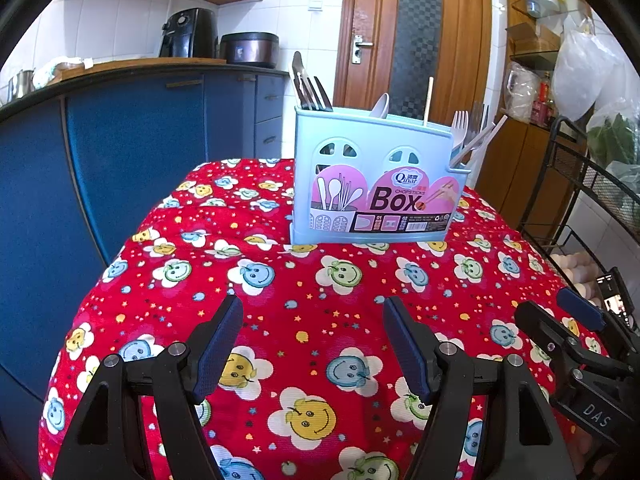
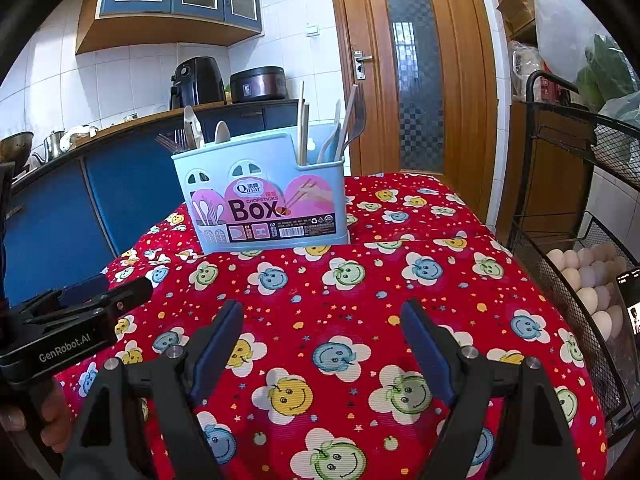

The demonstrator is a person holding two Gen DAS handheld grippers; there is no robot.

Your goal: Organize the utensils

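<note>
A light blue utensil box (image 1: pixel 376 184) labelled "Box" stands on the far part of a table with a red smiley cloth (image 1: pixel 304 320); it also shows in the right wrist view (image 2: pixel 264 204). Dark knives and forks (image 1: pixel 310 88) stand in its left compartment, a white spoon (image 1: pixel 380 106) and a chopstick (image 1: pixel 429 98) in the middle, forks and white utensils (image 1: pixel 470 134) at its right end. My left gripper (image 1: pixel 314 344) is open and empty above the near cloth. My right gripper (image 2: pixel 322 344) is open and empty beside it, also seen at the left view's right edge (image 1: pixel 560 316).
Blue cabinets with a counter (image 1: pixel 140 128) stand left; an air fryer (image 1: pixel 190 34) and a rice cooker (image 1: pixel 250 49) sit on it. A wooden door (image 2: pixel 412 76) is behind the table. A black wire rack with eggs (image 2: pixel 588 280) and plastic bags stands right.
</note>
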